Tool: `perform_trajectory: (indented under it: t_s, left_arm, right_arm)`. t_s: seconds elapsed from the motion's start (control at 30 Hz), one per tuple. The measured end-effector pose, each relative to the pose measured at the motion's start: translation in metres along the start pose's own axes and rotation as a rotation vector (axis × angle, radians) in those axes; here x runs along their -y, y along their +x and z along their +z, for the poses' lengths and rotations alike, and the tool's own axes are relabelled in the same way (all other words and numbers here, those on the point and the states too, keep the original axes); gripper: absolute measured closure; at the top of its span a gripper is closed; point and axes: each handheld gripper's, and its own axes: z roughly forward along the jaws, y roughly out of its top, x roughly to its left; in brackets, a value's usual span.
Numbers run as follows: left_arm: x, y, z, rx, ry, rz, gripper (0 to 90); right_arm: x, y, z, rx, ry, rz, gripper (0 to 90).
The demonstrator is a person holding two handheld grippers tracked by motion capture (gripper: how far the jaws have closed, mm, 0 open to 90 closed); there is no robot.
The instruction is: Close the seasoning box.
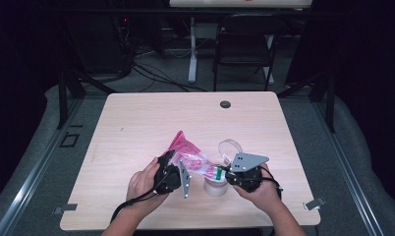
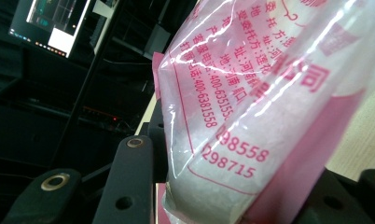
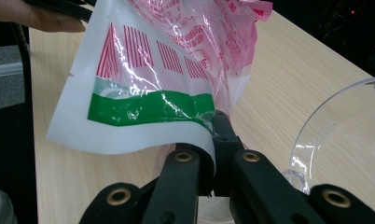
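Left gripper view, bag (image 2: 251,116) printed phone digits

The bag (image 3: 162,60) at the centre of the frame is thin glossy plastic film, crinkled, printed pink, white and green. The worktop (image 1: 136,123) looks like pale matt wood laminate. Each claw (image 3: 213,140) is matt black, probably plastic, with brass-coloured rivets.

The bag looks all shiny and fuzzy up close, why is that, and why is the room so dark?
In the left gripper view the bag sits so near the lens that its red print blurs, with white streaks of glare on the plastic. In the right gripper view glare also crosses the green stripe. In the high view the table is lit but everything around it stays nearly black.
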Motion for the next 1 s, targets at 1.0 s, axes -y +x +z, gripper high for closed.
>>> perform_trajectory:
  t_s: [1.0]
  left_arm:
    - [0.021, -0.013, 0.008, 0.096, -0.001, -0.147, 65.3]
  right_arm:
    - [-0.010, 0.007, 0.007, 0.014, -0.031, -0.018, 90.0]
